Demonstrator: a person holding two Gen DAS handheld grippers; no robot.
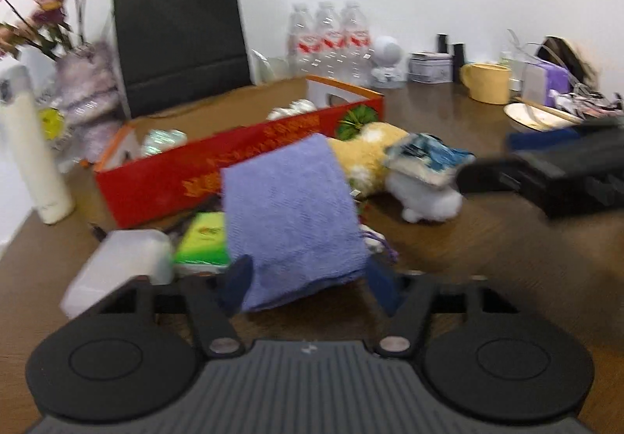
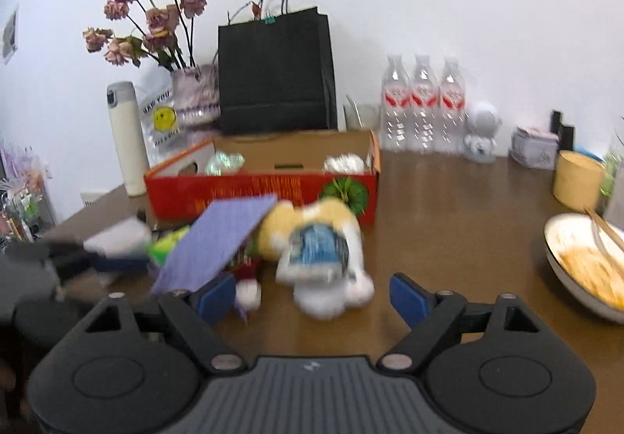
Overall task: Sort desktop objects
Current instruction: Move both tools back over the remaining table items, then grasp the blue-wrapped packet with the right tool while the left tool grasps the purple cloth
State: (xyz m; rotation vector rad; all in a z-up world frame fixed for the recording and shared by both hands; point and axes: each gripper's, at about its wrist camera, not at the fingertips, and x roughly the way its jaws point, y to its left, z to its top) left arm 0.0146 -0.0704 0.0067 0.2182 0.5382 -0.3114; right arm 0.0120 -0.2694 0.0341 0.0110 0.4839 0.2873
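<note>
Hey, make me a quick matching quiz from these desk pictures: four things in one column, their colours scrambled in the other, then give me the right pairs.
Things:
1. cloth between the left hand-held gripper's fingers
2. paper bag at the wall
3. open box
4. mug

Colours:
A. yellow
B. red
C. black
D. lilac-blue

Pairs: 1-D, 2-C, 3-B, 4-A

back wall — black paper bag | three water bottles | dried flowers — right: noodle bowl
</note>
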